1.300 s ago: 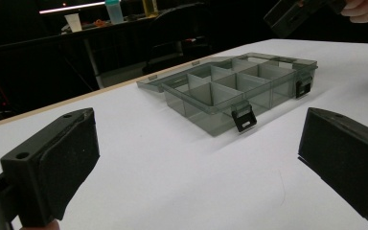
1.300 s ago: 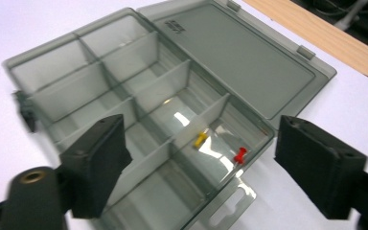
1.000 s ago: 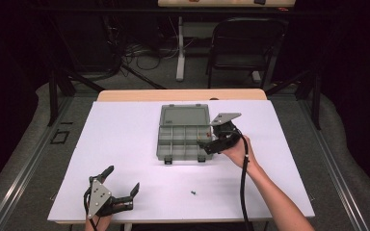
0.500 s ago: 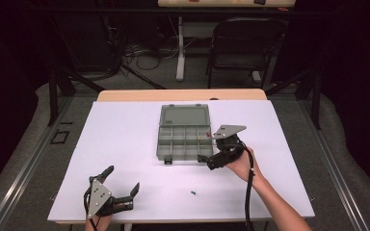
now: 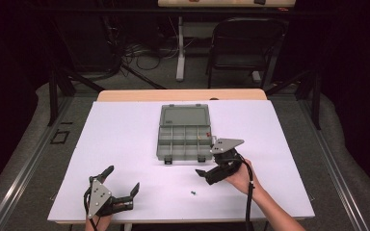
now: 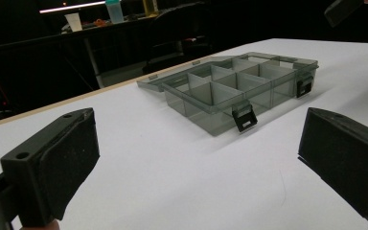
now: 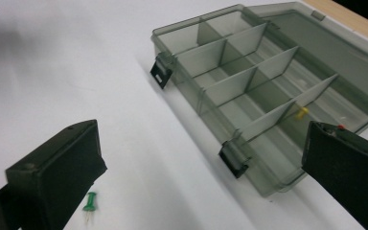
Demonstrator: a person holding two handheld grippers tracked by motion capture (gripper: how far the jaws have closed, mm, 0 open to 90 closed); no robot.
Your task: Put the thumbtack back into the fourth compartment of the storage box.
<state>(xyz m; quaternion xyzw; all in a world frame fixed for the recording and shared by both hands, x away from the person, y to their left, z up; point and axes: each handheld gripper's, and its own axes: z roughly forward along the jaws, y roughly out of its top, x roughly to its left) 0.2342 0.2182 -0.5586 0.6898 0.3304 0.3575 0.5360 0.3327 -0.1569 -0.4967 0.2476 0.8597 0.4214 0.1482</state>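
Observation:
A smoky grey compartment box (image 5: 184, 132) lies open at the table's middle, its lid folded back to the far side. A yellow push pin (image 7: 301, 113) rests in one of its right-hand compartments. A green push pin (image 5: 193, 192) lies loose on the white tabletop in front of the box, also seen in the right gripper view (image 7: 90, 201). My right gripper (image 5: 207, 161) hovers open just right of the box's front corner, above and beyond the green pin, with nothing between its jaws. My left gripper (image 5: 121, 179) stays open and empty near the front left edge.
The white table (image 5: 125, 134) has bare surface on both sides of the box. The box's two black latches (image 7: 162, 73) hang open at its front. A chair (image 5: 243, 48) and cables sit on the dark floor behind the table.
My right gripper has drawn back from over the box's right side toward the near edge and now sits lower, in front of the box by the green pin. The left gripper has not moved.

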